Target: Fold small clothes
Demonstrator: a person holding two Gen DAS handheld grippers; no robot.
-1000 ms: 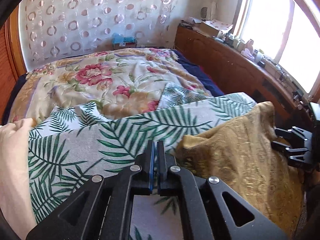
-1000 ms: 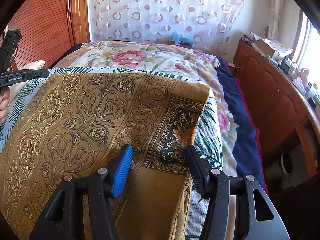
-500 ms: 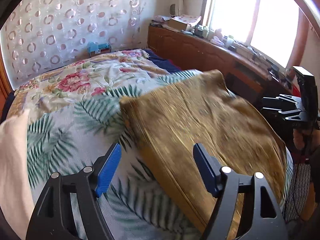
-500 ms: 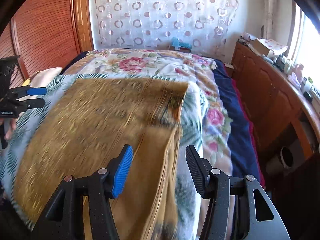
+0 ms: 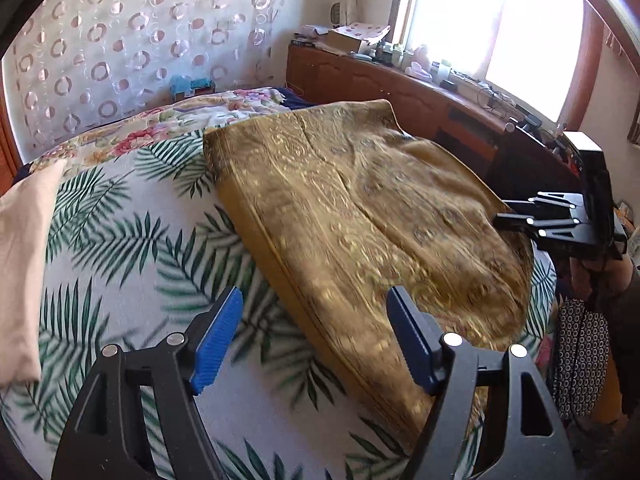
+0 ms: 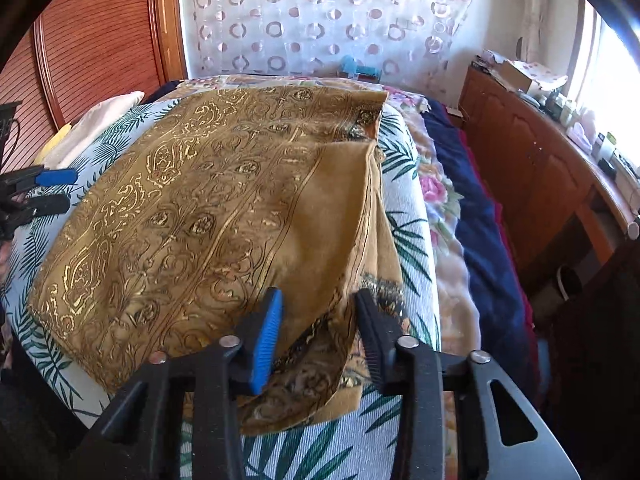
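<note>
Bed (image 5: 132, 248) with a white cover printed in green palm fronds fills both views; a floral quilt (image 6: 434, 192) and a navy blanket (image 6: 476, 240) run along its window side, and a long wooden sideboard (image 5: 400, 92) stands beyond under the window. A pale beige pillow (image 5: 24, 240) sits at the bed's left edge. On the palm cover lies the mustard-gold cloth with a gilt paisley print (image 6: 200, 220), already doubled over: a clean folded edge runs down its left side in the left wrist view, while at the near right corner in the right wrist view the layers splay apart and a dark floral border panel shows from underneath. Judgement: thin woven fabric, light, soft, fully limp, likely a little slick from the metallic print, so layers could slide over each other when lifted; it creases readily and carries no stiffness to hold a fold by itself. Best holds look to be the corners or hem edges, pinching all layers together, one corner per claw, keeping tension between them; that loose splayed corner wants squaring first. Left claw (image 5: 316, 340) is released, blue pads spread wide, hovering above the folded edge and gripping nothing. Right claw (image 6: 318, 336) is likewise spread, the splayed corner lying between its pads but not pinched.
</note>
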